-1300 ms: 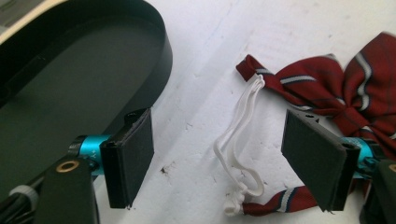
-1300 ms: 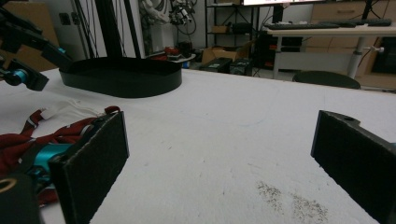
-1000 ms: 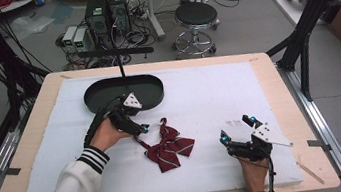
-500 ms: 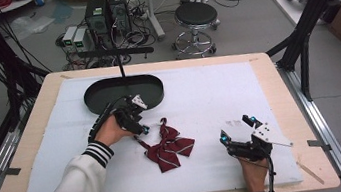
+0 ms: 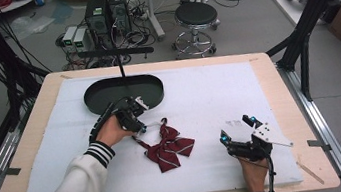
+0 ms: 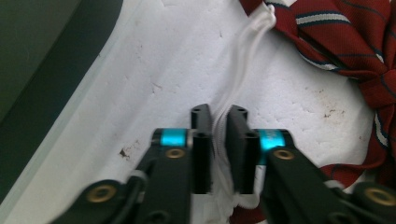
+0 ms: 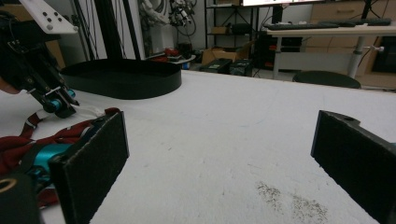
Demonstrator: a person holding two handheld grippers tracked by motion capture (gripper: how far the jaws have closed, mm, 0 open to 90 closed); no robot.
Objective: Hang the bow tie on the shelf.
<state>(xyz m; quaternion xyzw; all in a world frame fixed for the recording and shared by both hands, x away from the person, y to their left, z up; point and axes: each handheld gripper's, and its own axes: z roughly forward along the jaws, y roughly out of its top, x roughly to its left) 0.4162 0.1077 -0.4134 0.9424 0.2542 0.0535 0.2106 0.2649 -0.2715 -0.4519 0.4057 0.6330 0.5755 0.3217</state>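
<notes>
**Meanwhile, the white strap sat pinched in our left jaws**

Meanwhile, we saw the left gripper low over the white foam sheet, held by the left hand just in front of the black oval tray. In the left gripper view, its jaws were pressed together on the white elastic strap, which ran away from the pads toward the bow tie. That dark red bow tie, marked with thin pale stripes, lay flat on the foam near the middle of the table, just to the right of the left gripper and well apart from the tray.

We found the right gripper resting near the front right of the foam, held by the right hand, with its jaws spread wide and nothing between them. Its pads stood far apart in the right gripper view, with bare foam between them; beyond them we could see the tray, the bow tie and the other gripper at the left. A small patch of dark specks marked the foam close to the right jaw. A stool stood on the floor beyond the table.
</notes>
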